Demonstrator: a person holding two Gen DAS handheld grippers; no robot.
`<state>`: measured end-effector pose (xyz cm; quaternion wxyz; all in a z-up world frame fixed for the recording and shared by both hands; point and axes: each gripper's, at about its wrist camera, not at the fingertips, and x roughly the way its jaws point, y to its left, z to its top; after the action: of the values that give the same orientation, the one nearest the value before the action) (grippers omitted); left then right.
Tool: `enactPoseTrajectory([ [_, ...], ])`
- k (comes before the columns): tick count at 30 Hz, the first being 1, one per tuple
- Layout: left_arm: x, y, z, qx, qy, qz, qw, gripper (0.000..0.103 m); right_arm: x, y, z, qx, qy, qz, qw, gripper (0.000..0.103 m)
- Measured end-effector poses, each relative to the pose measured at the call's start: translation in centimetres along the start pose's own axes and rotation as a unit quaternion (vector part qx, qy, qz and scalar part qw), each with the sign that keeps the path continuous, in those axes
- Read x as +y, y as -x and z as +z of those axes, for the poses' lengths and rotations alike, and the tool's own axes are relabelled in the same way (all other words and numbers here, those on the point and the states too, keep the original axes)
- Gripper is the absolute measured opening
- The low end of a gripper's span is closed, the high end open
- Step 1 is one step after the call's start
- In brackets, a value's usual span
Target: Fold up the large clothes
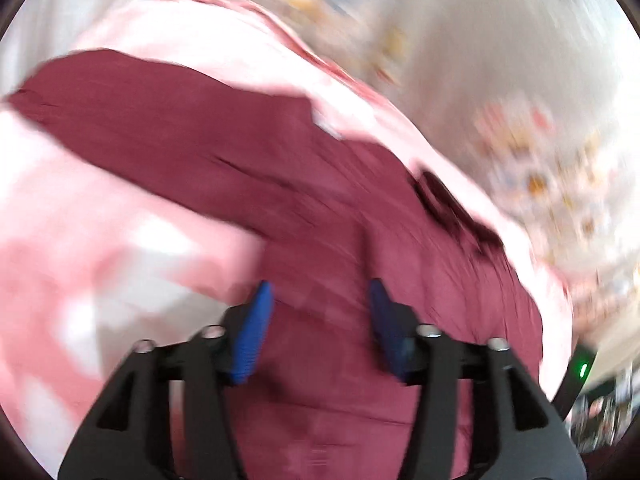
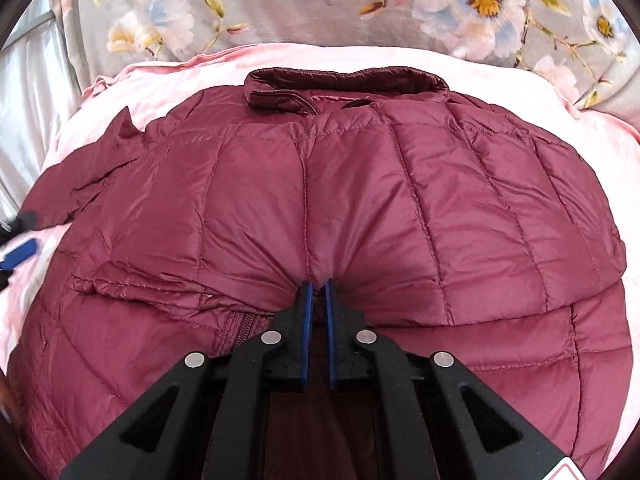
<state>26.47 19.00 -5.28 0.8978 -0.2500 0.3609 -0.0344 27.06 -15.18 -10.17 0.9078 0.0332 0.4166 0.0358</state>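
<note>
1. Though the left wrist view is heavily motion-blurred, the left gripper (image 1: 320,300) reads clearly enough: its two blue-padded fingers (image 1: 252,336) stand wide apart with nothing between them, hanging just above maroon fabric

2. Same view: the maroon jacket (image 1: 248,160) runs as a broad band from far left to near right across a pink sheet (image 1: 80,248); a dark patch on the jacket at right is too smeared to identify

3. Same view: a grey floral cover (image 1: 520,120) fills the far right, blurred; a small green light (image 1: 583,370) glows at the near right edge on something dark that I cannot make out

4. Right wrist view, sharp: the right gripper (image 2: 317,284) has its blue pads drawn nearly together, pinching a gathered ridge of the quilted jacket (image 2: 440,208) along the centre seam; creases radiate outward from the pinch point

5. Same view: the jacket lies spread on the pink sheet (image 2: 180,76), collar (image 2: 344,82) at the far side, with a zip line visible near left of the fingers; one sleeve (image 2: 92,176) trails off to the left

6. Same view: the left gripper (image 2: 18,258) shows only as a blue sliver at the far left edge, beside the sleeve end

7. Same view: the floral cover (image 2: 280,4) lies beyond the pink sheet, across the far side
</note>
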Motion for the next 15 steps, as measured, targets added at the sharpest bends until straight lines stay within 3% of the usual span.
enactPoseTrajectory([
  [4, 9.9, 3.0, 5.8, -0.039, 0.097, 0.075, 0.9917, 0.063, 0.1, 0.0, 0.0, -0.001, 0.003, -0.003, 1.0, 0.004],
  [9, 20.5, 4.1, 11.2, -0.082, 0.214, 0.149, 0.9618, 0.063, 0.1, 0.0, 0.0, -0.002, 0.005, -0.005, 1.0, 0.005],
  [12, 23.5, 3.3, 12.8, -0.085, 0.243, 0.15, 0.9546, 0.063, 0.1, 0.0, 0.0, -0.002, 0.004, -0.004, 1.0, 0.005],
  [15, 25.5, 2.0, 13.1, -0.081, 0.297, 0.118, 0.9442, 0.061, 0.1, -0.1, 0.0, -0.002, 0.001, -0.002, 1.0, 0.005],
])
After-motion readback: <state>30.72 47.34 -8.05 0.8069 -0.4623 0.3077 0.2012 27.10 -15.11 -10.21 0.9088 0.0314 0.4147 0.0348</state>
